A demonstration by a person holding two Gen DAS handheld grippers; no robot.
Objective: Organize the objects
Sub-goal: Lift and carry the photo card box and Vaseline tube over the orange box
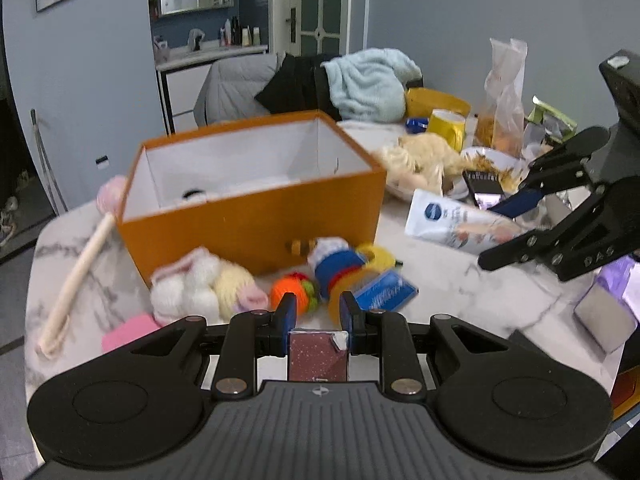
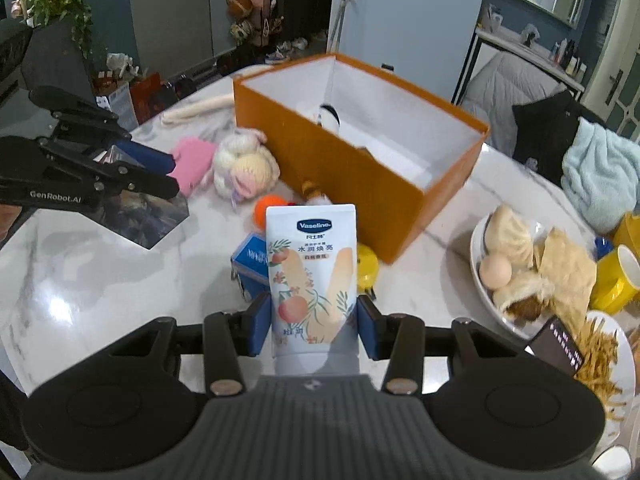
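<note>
**Both grippers loaded beside the orange box**

The right gripper (image 2: 314, 322) has its blue pads closed against a white lotion tube (image 2: 312, 276) (Vaseline label facing the camera), held above the marble table (image 2: 100, 280). The left gripper (image 1: 318, 312) pinches a small maroon carton (image 1: 318, 356). Just beyond stands the open orange box (image 1: 256, 216), with knitted toys (image 1: 208, 288) scattered along its near side.
</note>
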